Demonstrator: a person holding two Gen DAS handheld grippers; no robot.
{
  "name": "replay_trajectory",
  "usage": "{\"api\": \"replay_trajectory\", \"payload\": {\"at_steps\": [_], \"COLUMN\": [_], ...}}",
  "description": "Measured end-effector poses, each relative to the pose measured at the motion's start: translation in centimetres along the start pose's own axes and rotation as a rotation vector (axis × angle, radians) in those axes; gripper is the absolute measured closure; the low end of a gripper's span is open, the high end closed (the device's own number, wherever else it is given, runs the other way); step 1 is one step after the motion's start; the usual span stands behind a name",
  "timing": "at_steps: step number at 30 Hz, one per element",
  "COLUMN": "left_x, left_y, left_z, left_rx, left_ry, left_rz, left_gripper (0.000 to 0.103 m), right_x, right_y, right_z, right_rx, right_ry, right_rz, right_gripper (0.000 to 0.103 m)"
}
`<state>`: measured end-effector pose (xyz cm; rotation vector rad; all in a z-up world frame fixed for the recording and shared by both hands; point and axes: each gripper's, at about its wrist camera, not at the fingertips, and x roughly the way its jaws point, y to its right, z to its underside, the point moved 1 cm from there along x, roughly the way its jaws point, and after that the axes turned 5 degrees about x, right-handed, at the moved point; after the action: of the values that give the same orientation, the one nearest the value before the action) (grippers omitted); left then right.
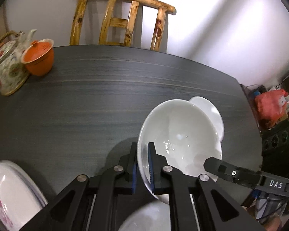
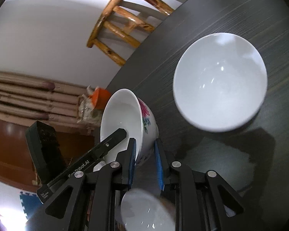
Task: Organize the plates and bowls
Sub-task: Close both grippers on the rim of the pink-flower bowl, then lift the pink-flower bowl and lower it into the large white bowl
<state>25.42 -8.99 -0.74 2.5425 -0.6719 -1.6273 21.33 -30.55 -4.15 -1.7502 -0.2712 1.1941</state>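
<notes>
A white bowl with a pink flower print (image 2: 146,115) hangs tilted above the dark table (image 1: 86,105); in the left wrist view the same bowl (image 1: 181,134) shows only its white inside. My left gripper (image 1: 142,146) is shut on its near rim, one pad inside and one outside. My right gripper (image 2: 144,142) clamps the opposite wall, and one of its fingers (image 1: 217,165) reaches over the rim. A larger plain white bowl (image 2: 219,82) stands on the table just beyond. Another white bowl (image 2: 144,211) lies below the grippers, mostly hidden.
A flowered plate (image 1: 9,192) lies at the near left. A floral teapot (image 1: 7,67) and an orange lidded cup (image 1: 38,57) stand at the far left. A wooden chair (image 1: 121,19) is behind the table, and red-bagged clutter (image 1: 269,107) lies past its right edge.
</notes>
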Motion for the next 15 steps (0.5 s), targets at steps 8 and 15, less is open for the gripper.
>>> {"api": "replay_trajectory", "payload": {"at_steps": [8, 15], "left_x": [-3.4, -3.2], "left_y": [0.8, 0.8], "left_z": [5.6, 10.4], "left_rx": [-0.025, -0.041], "left_ry": [0.015, -0.017], "left_rz": [0.006, -0.008], "left_gripper": [0.094, 0.094], "right_x": [-2.6, -3.4], "right_y": [-1.1, 0.0], "right_z": [5.5, 9.8], "right_rx": [-0.059, -0.065], "right_ry": [-0.043, -0.082], "right_rz": [-0.022, -0.008], "right_gripper": [0.084, 0.084]}}
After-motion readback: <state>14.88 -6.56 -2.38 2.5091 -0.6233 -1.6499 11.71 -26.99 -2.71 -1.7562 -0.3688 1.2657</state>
